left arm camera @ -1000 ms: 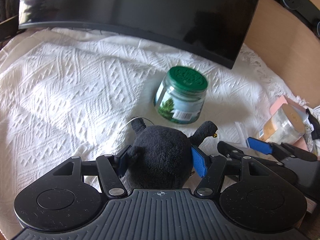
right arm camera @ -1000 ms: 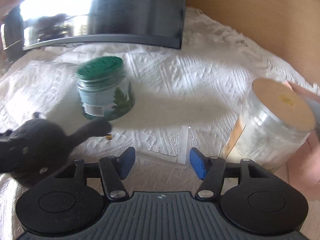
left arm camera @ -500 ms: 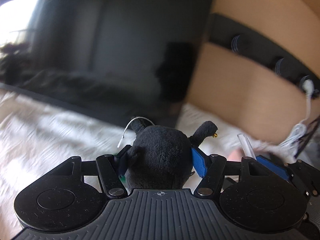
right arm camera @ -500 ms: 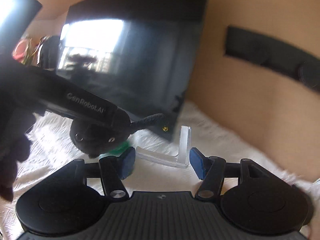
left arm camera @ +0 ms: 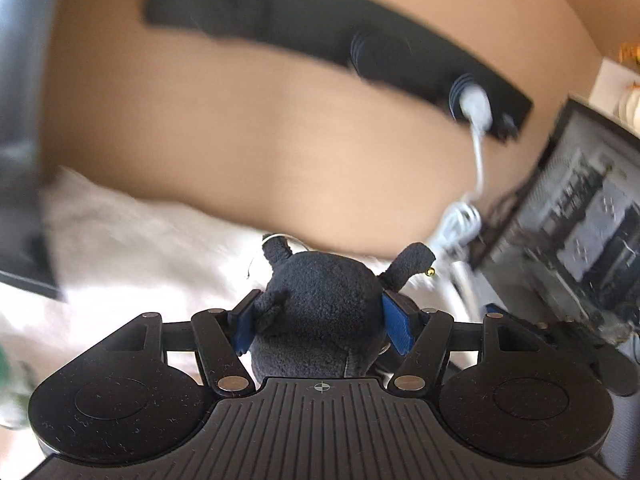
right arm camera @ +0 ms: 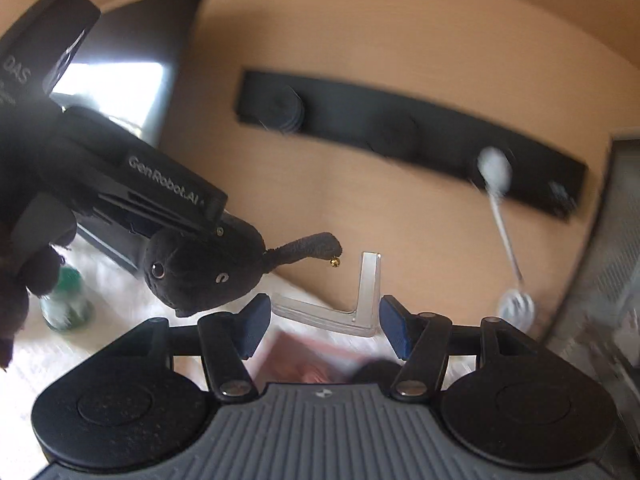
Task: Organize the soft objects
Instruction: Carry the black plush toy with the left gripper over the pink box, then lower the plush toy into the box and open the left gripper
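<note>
Left wrist view: the left gripper [left arm camera: 318, 314] has its jaws pinching the black plush toy [left arm camera: 320, 300] across the body, one blue pad on each flank. The squeeze looks gentle, and that suits a soft thing which would otherwise bulge out. The toy rides clear of the white cloth [left arm camera: 132, 236] on the desk, its two stalks sticking up at 11 and 1 o'clock, the right one tipped with a small gold bead [left arm camera: 430, 273]. A black socket strip [left arm camera: 328, 36] crosses the tan wall [left arm camera: 240, 136] at 12 o'clock, a white plug [left arm camera: 476, 108] in it at 2 o'clock.

Right wrist view: the right gripper [right arm camera: 318, 322] has its jaws spread with nothing pressed between them; a clear L-shaped piece [right arm camera: 360, 312] shows in the gap, though whether it is part of the gripper cannot be told. At 9 o'clock the toy hangs in the other gripper, face toward the camera, above a blurred green jar [right arm camera: 66, 300]. It is probably being carried toward wherever soft items belong, with the free gripper travelling alongside, ready to help.
</note>
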